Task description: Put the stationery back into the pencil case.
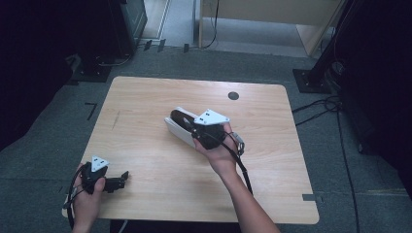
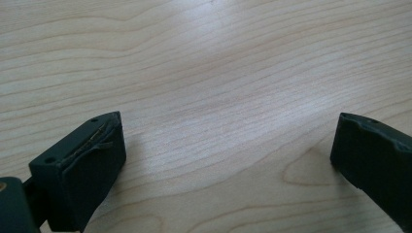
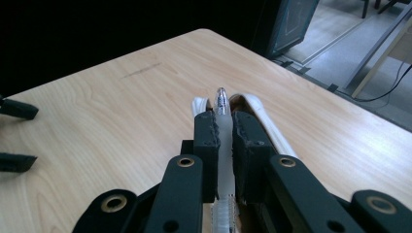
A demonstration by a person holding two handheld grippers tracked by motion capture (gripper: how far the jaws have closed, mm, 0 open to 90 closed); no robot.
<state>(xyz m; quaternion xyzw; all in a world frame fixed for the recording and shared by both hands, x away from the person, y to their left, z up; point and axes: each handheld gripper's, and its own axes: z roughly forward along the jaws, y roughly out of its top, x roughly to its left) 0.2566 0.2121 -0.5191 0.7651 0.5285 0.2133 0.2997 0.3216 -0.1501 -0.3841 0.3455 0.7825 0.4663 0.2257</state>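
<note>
A white case (image 1: 176, 127) lies open near the middle of the wooden table (image 1: 145, 97), its inside dark. My right gripper (image 1: 190, 128) hovers at the case's mouth. In the right gripper view it (image 3: 223, 124) is shut on a clear pen (image 3: 221, 104), whose tip pokes past the jaws toward the case's white rim (image 3: 265, 121). My left gripper (image 1: 124, 176) rests at the table's front left corner, held in a hand. Its jaws stand wide apart over bare wood (image 2: 228, 145), with nothing between them. The same jaws also appear at the left edge of the right gripper view (image 3: 14, 136).
A dark round cable hole (image 1: 233, 95) sits near the table's far edge. A faint dark streak (image 1: 115, 119) marks the wood at left. Black stands (image 1: 97, 68) and floor cables (image 1: 325, 104) surround the table on grey carpet.
</note>
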